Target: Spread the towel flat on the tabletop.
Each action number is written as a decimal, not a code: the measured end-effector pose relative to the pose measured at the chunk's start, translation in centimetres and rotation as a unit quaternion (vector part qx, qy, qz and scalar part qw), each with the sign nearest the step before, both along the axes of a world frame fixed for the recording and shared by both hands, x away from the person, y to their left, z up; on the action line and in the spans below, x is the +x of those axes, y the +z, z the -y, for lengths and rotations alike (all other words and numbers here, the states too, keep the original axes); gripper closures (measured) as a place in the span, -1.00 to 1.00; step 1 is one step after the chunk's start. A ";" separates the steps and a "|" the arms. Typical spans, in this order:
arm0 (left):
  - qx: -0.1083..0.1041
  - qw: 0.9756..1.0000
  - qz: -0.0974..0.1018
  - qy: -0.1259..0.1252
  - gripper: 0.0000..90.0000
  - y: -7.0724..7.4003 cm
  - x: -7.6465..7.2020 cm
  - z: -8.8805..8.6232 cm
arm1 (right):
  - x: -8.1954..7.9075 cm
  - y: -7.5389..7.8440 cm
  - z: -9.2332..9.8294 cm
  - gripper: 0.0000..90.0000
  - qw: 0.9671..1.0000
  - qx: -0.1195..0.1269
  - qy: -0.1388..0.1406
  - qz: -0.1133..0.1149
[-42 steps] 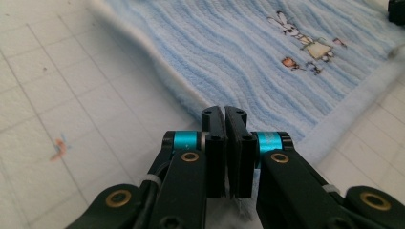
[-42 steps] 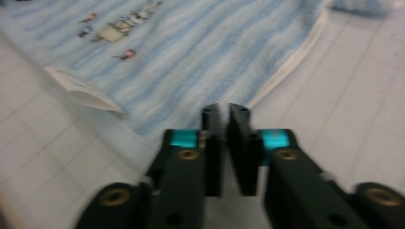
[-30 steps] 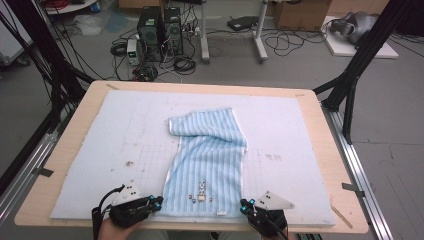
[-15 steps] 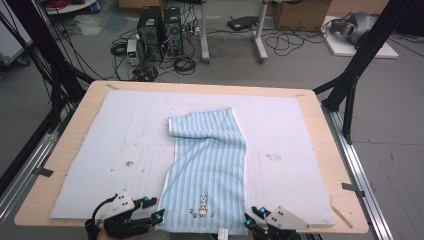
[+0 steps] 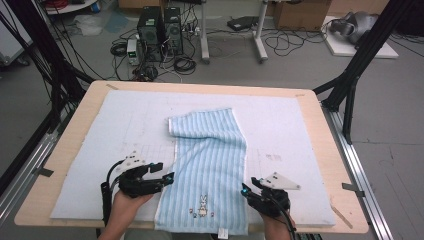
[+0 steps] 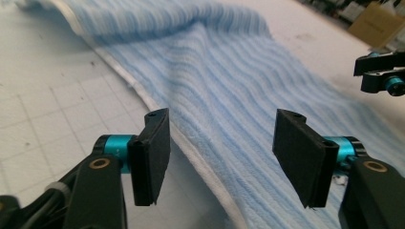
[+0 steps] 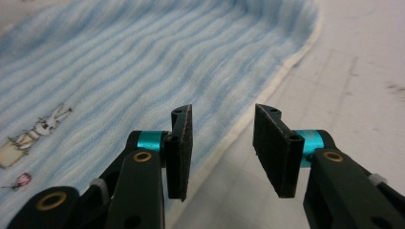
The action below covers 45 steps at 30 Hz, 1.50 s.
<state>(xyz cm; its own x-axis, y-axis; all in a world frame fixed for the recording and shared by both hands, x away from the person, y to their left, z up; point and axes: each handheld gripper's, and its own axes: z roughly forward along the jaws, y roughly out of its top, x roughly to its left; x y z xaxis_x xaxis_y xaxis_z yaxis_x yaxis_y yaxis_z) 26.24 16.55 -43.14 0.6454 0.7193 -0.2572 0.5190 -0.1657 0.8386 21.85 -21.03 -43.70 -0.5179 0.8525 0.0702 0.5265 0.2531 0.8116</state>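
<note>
Towel (image 5: 212, 165), one of them, blue-and-white striped, lies flat on the pale padded mat (image 5: 280, 125) that covers the wooden table (image 5: 325, 145). Its long axis runs from my near edge toward the far edge of the table. The far end is folded back on itself, so I cannot see what lies under that flap. The near end hangs just past the table's front edge and is cut off at the bottom of the high view, where a small white tag shows. A little embroidered rabbit (image 5: 202, 204) sits near that end, standing upright as I face it; the tiny marks beside it are too small for me to make out.

I count two grippers. My left gripper (image 5: 167, 176) hovers at the towel's left hem, jaws spread apart and just opened, nothing pinched between them; its own view shows the white hem (image 6: 157, 102) running between the pads. My right gripper (image 5: 246, 189) sits at the right hem (image 7: 267, 90), jaws parted, also just opened, gripping nothing. Both forearms are cut off at the frame bottom.
</note>
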 end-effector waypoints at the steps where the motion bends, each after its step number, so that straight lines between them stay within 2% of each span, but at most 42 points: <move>1: 0.011 1.000 -0.006 -0.002 -0.05 -0.2 0.1 0.3 | 0.3 -0.2 -0.3 0.30 1.000 -0.005 0.002 -0.007; 4: 0.048 0.998 -0.020 -0.018 0.21 -0.9 0.2 1.3 | 0.8 -0.9 -1.1 0.45 1.000 -0.019 0.001 -0.024; 5: 0.062 0.997 -0.023 -0.026 0.33 -1.3 0.1 1.5 | 0.9 -1.2 -1.2 0.57 0.999 -0.025 0.003 -0.029; 6: 0.083 0.996 -0.025 -0.034 0.54 -1.7 -0.1 1.8 | 0.9 -1.4 -1.3 0.62 0.999 -0.027 0.003 -0.031; 7: 0.090 0.995 -0.007 -0.031 0.70 -2.0 -0.5 2.0 | 0.8 -1.4 -1.2 0.77 0.999 -0.022 0.005 -0.030; 8: 0.082 0.996 -0.007 -0.031 0.86 -2.1 -0.7 1.8 | 0.7 -1.4 -1.2 0.85 0.999 -0.017 0.009 -0.033; 12: 0.072 0.996 -0.023 -0.044 0.90 -2.0 -1.8 1.2 | 0.1 -1.1 -1.6 0.92 0.998 -0.042 0.022 -0.031; 14: 0.063 0.996 -0.026 -0.052 0.90 -2.0 -2.7 0.7 | -0.5 -1.1 -1.5 0.92 0.998 -0.041 0.028 -0.030; 18: 0.053 0.996 -0.016 -0.067 0.90 -2.4 -4.9 0.0 | -2.4 -1.1 -1.0 0.92 0.998 -0.036 0.042 -0.021; 19: 0.047 0.996 -0.017 -0.069 0.90 -2.5 -5.3 -0.2 | -2.9 -1.1 -0.8 0.92 0.998 -0.035 0.044 -0.021; 22: 0.045 0.996 -0.009 -0.073 0.89 -2.4 -6.4 -0.4 | -4.4 -1.0 -0.9 0.91 0.998 -0.034 0.054 -0.012; 23: 0.043 0.996 -0.006 -0.072 0.85 -2.2 -6.5 -0.5 | -4.8 -1.0 -1.0 0.90 0.998 -0.036 0.057 -0.010; 24: 0.039 0.997 -0.002 -0.067 0.73 -2.0 -6.5 -0.7 | -5.1 -0.9 -1.0 0.87 0.998 -0.035 0.058 -0.006; 26: 0.025 0.999 0.010 -0.041 0.21 -1.3 -6.0 -1.0 | -5.3 -0.7 -0.9 0.62 0.998 -0.028 0.049 0.003; 27: 0.017 0.999 0.015 -0.034 0.09 -1.0 -5.6 -1.3 | -5.2 -0.5 -0.8 0.47 0.999 -0.021 0.038 0.003; 30: -0.002 0.999 0.029 -0.022 0.01 0.1 -3.9 -1.6 | -4.1 -0.2 -0.3 0.27 1.000 -0.006 0.012 0.009; 33: -0.005 0.999 0.039 -0.017 0.01 0.7 -1.8 -1.5 | -2.7 0.1 -0.4 0.11 1.000 0.000 -0.008 0.014; 38: -0.009 0.999 0.031 0.008 0.00 0.6 1.7 -1.1 | -0.3 0.0 -1.3 0.11 1.000 0.003 -0.023 0.002; 41: 0.014 1.000 0.009 0.017 0.01 0.3 3.6 -0.5 | 1.0 -0.6 -2.1 0.18 0.999 -0.025 -0.025 -0.014; 44: 0.031 0.999 -0.012 0.034 -0.07 -0.1 5.0 0.2 | 1.6 -1.2 -2.4 0.46 0.998 -0.050 -0.024 -0.029; 45: 0.042 0.998 -0.022 0.038 -0.07 -0.3 5.4 0.5 | 1.6 -1.3 -2.2 0.58 0.998 -0.044 -0.024 -0.027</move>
<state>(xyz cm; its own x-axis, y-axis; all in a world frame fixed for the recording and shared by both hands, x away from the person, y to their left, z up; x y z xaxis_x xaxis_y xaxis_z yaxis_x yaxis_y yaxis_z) 31.62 16.08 -43.48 0.5783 0.7856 -0.2198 0.5679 -0.1942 0.7999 23.45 -18.83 -44.97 -0.4730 0.8808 0.0201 0.5819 0.2952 0.7578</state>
